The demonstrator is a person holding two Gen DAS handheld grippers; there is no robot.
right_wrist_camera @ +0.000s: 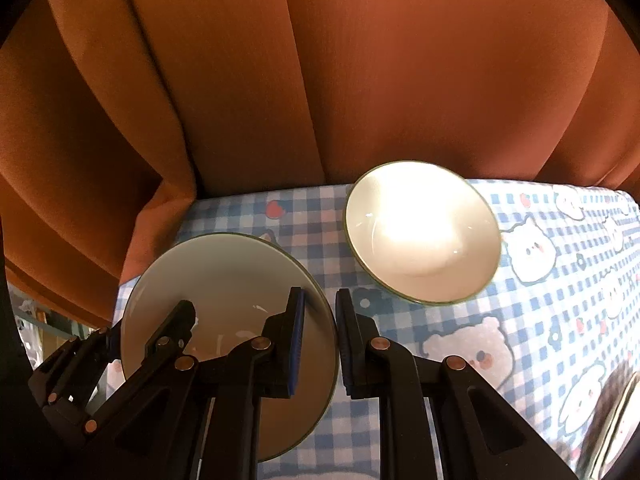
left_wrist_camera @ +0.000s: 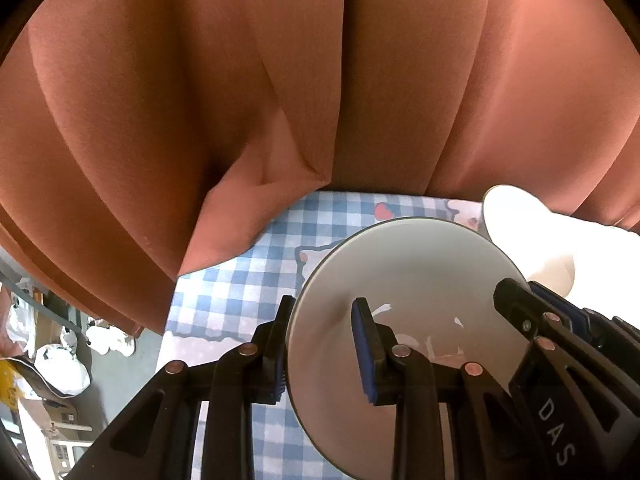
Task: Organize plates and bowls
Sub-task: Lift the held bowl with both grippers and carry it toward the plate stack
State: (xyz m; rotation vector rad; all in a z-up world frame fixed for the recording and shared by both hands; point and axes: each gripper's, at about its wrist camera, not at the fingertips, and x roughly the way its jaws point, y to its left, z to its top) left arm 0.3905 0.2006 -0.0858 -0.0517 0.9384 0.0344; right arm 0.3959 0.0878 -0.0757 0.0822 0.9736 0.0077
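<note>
Left wrist view shows the left gripper (left_wrist_camera: 320, 344), its black plastic fingers faced with ribbed blue pads, clenched on the left rim of a round, shallow plate (left_wrist_camera: 416, 280) of smooth, glossy off-white ceramic with a thin dark edge line; one pad lies outside the rim, the other on the inner face. At about four o'clock in the same picture the right gripper (left_wrist_camera: 516, 300) reaches the opposite rim. In the right wrist view that gripper (right_wrist_camera: 320, 332) is likewise pinched on the plate's (right_wrist_camera: 224, 280) right edge, one pad on each side of the rim, and the left gripper (right_wrist_camera: 176, 320) comes in at eight o'clock. The plate appears to sit a little above the tablecloth (right_wrist_camera: 568, 320), though the fisheye makes that hard to judge. The cloth is a soft blue-and-white check printed with cartoon bears and cats. At one o'clock from the plate a deeper round bowl (right_wrist_camera: 422, 232), white with a green rim line, stands on the cloth, its inside washed out by glare. Behind the table hangs a rust-orange curtain (right_wrist_camera: 360, 80) in broad smooth folds.
</note>
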